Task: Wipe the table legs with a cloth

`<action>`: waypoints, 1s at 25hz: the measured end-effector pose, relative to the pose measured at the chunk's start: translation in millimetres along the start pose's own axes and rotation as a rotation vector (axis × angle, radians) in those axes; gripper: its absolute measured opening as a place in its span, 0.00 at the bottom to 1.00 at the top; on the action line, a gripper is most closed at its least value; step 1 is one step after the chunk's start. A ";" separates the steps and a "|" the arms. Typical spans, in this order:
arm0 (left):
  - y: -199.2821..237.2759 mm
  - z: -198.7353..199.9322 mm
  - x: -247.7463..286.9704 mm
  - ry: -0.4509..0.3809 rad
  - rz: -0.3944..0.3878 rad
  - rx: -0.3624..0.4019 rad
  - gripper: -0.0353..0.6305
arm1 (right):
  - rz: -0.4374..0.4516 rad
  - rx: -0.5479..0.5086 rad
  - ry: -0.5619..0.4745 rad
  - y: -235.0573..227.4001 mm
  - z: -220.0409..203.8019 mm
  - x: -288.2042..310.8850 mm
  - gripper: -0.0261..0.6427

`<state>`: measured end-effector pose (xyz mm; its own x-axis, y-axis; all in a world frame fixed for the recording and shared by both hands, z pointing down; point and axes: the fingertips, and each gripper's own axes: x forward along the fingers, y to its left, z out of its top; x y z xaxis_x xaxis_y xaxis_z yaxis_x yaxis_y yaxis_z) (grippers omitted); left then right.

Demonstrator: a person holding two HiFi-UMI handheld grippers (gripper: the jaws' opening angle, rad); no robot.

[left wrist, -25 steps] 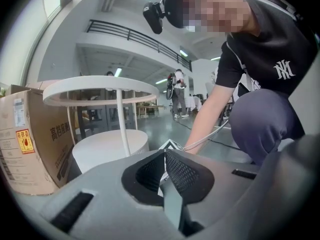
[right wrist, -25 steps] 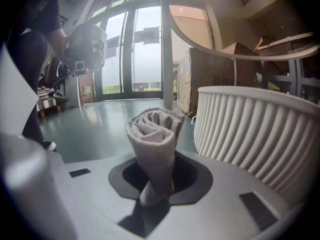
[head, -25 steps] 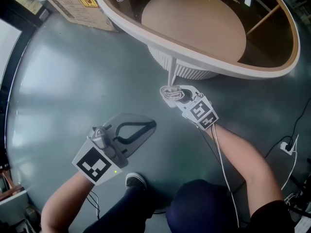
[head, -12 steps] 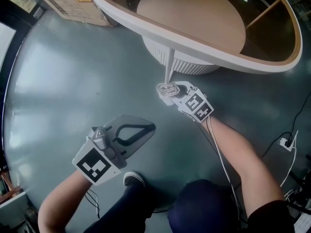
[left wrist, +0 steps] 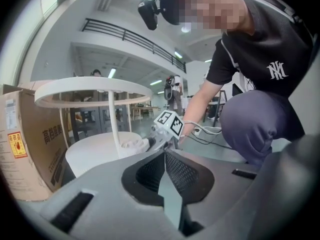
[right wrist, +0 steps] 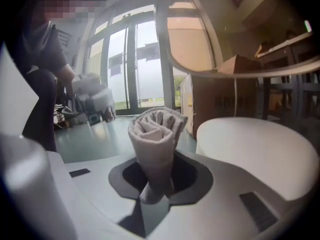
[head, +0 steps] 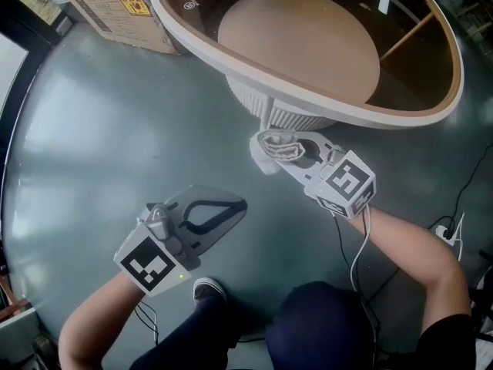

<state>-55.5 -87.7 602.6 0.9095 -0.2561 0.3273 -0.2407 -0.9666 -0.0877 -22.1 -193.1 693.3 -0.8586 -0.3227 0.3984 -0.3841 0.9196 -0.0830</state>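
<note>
A round table with a white rim stands on a white ribbed base, joined by a thin white leg. A rolled pale cloth sits at the foot of that leg, and my right gripper is shut on it. In the right gripper view the cloth stands up between the jaws. The left gripper view shows the leg with the cloth close beside it. My left gripper hovers low over the floor to the left, shut and empty.
A cardboard box stands at the back left beside the table. A power strip with cables lies on the grey floor at the right. The person's shoe and knee are just behind the grippers.
My right gripper has swung to the right and rolled, with its marker cube now lower right. The cloth stays by the foot of the leg. The left gripper has hardly moved.
</note>
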 end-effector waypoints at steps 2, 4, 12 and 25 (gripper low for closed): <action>2.6 4.9 -1.7 -0.014 0.000 0.011 0.06 | -0.027 -0.024 -0.083 3.6 42.9 -19.8 0.16; 5.5 8.1 -2.5 -0.027 0.004 0.018 0.07 | -0.034 -0.066 -0.151 11.1 77.2 -33.3 0.16; 9.6 6.6 -1.2 -0.028 0.004 0.016 0.06 | -0.091 -0.056 -0.288 6.7 140.7 -47.1 0.16; 3.8 -15.4 5.2 -0.014 -0.028 -0.005 0.06 | -0.075 -0.145 -0.302 3.1 92.7 -20.0 0.17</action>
<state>-56.9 -92.7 618.5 0.9207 -0.2292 0.3159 -0.2168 -0.9734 -0.0744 -37.5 -204.6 600.4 -0.8999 -0.4225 0.1079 -0.4163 0.9061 0.0756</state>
